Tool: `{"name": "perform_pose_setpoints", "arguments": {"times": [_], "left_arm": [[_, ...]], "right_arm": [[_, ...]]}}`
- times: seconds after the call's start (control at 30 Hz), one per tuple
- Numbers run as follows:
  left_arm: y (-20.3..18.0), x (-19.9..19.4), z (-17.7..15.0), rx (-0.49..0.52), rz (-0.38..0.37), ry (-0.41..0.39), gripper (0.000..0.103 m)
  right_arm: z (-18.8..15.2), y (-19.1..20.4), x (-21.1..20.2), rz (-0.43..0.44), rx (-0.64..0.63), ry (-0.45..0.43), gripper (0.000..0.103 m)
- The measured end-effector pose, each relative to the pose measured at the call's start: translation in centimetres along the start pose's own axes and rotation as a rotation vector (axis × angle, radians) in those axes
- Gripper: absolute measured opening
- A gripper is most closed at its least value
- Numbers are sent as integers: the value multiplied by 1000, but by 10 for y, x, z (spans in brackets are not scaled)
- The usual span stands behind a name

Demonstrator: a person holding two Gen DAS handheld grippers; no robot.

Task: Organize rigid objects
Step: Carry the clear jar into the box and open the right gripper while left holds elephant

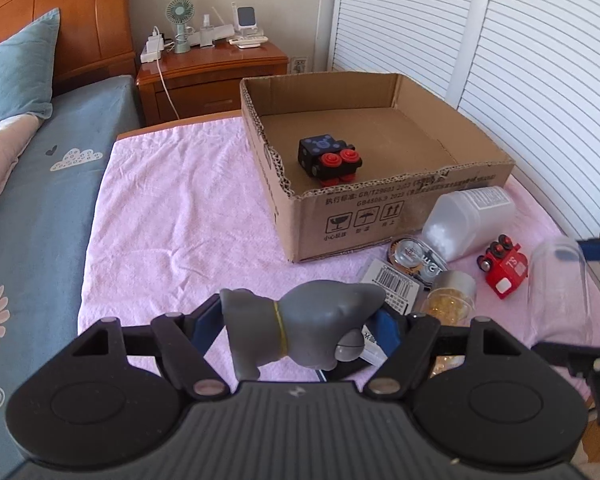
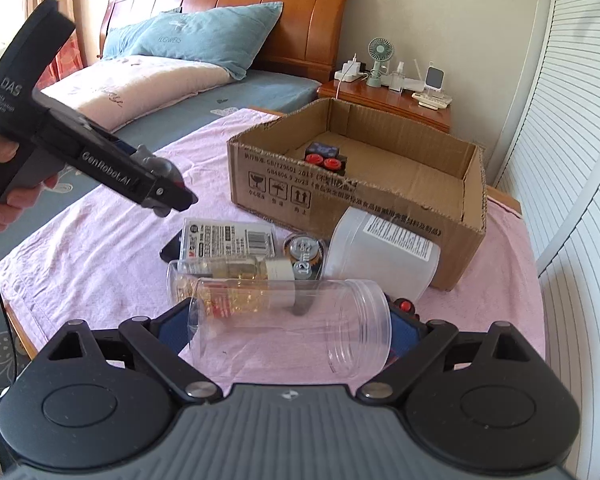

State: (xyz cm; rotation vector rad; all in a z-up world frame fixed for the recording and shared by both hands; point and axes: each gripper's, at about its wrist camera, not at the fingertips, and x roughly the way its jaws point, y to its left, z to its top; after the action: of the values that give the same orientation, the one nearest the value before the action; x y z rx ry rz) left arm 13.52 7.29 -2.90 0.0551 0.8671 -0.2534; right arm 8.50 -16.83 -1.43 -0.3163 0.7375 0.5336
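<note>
Grey rubber figure (image 1: 300, 326) sat pinched in our left gripper (image 1: 298, 330); our right gripper (image 2: 290, 330), spread wide, clamped a clear plastic jar (image 2: 290, 326) sideways above the worktop (image 1: 172, 216).

We see the left claw (image 1: 300, 330) as a matte black body: two rounded lobes with shallow circular recesses, a ribbed grey centre plate bearing a small pale emblem, and black link arms pinned with silver screws, their fingers (image 1: 204, 326) padded blue. The right claw (image 2: 290, 330) has the same build. In the right wrist view, the left tool's black housing reads "DAS" and "GenRobot.AI" in white, a black cable hangs from it, and the bare-skinned left hand (image 2: 4, 178) shows, with what may be a grey grip.
</note>
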Motion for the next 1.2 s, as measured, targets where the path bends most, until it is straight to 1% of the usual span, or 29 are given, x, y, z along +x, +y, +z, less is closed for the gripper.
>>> {"name": "perform_pose_setpoints", "arguments": {"times": [0.17, 0.37, 0.5, 0.6, 0.8, 0.87, 0.93, 0.97, 1.03, 1.1, 1.2], "left_arm": [[-1, -17, 8, 28, -35, -6, 75], [-2, -26, 23, 61, -38, -22, 75], [0, -28, 35, 72, -31, -46, 75], [4, -26, 43, 70, -27, -54, 75], [11, -21, 55, 73, -15, -60, 75], [14, -19, 59, 75, -15, -61, 75], [15, -16, 62, 76, -13, -60, 75], [15, -14, 64, 76, -13, -61, 75], [15, -12, 66, 77, -12, -63, 75], [15, -11, 68, 79, -15, -67, 75], [12, -9, 72, 89, -15, -73, 75]], "right_arm": [[30, -22, -7, -25, 30, -36, 97], [70, -46, 0, -59, 29, -67, 97], [98, -62, 18, -82, 36, -65, 97], [117, -73, 39, -83, 50, -40, 97], [147, -90, 79, -99, 49, -4, 97], [156, -95, 91, -117, 51, 2, 97], [163, -99, 103, -129, 56, 3, 98], [165, -101, 110, -139, 57, 8, 102], [168, -106, 121, -162, 70, 19, 103], [167, -110, 126, -143, 98, 44, 103], [160, -111, 122, -142, 121, 41, 103]]}}
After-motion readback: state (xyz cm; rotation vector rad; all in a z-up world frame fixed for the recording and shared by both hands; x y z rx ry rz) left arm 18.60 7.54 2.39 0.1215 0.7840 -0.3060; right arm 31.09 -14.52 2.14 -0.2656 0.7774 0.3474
